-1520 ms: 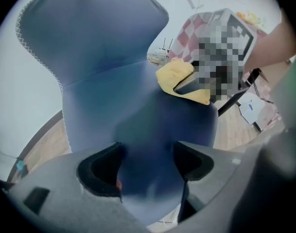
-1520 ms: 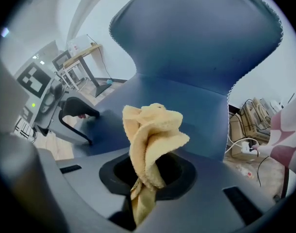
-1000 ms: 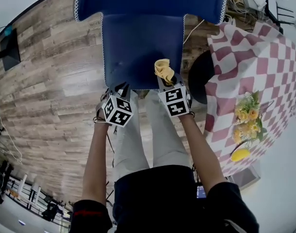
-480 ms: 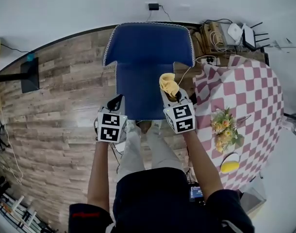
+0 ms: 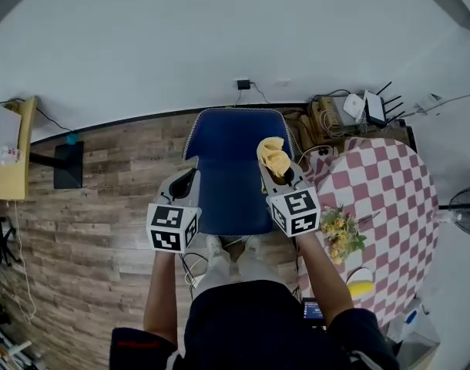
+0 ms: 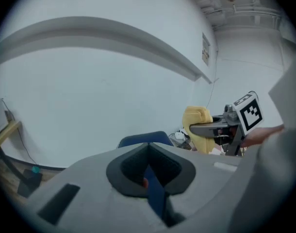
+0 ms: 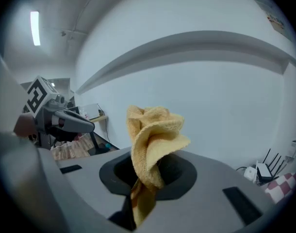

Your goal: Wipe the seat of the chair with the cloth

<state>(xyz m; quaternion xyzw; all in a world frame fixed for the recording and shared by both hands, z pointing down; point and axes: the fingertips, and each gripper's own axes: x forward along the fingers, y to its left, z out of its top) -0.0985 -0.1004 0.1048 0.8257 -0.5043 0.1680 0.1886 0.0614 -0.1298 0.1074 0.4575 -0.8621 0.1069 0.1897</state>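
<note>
The blue chair [image 5: 229, 172] stands against the white wall, below and beyond both grippers, and its seat [image 5: 227, 203] is bare. My right gripper [image 5: 283, 174] is shut on the yellow cloth [image 5: 273, 157], which bunches up out of the jaws [image 7: 155, 137]. It hangs in the air over the chair's right side. My left gripper [image 5: 186, 180] is shut and empty, raised over the chair's left edge. In the left gripper view the jaws [image 6: 149, 164] meet, with the chair's blue top [image 6: 143, 140] behind them and the cloth [image 6: 197, 130] off to the right.
A round table with a red-and-white checked cover [image 5: 377, 191] stands close to the chair's right, with yellow flowers [image 5: 339, 226] on it. A router [image 5: 371, 108] and cables lie by the wall. A wooden shelf [image 5: 19, 160] and a black stand [image 5: 65, 164] are at the left.
Both grippers have lifted well up off the seat, and the cloth has gone up with the right one. The head view has tipped up, so the chair looks smaller and the wall shows.
</note>
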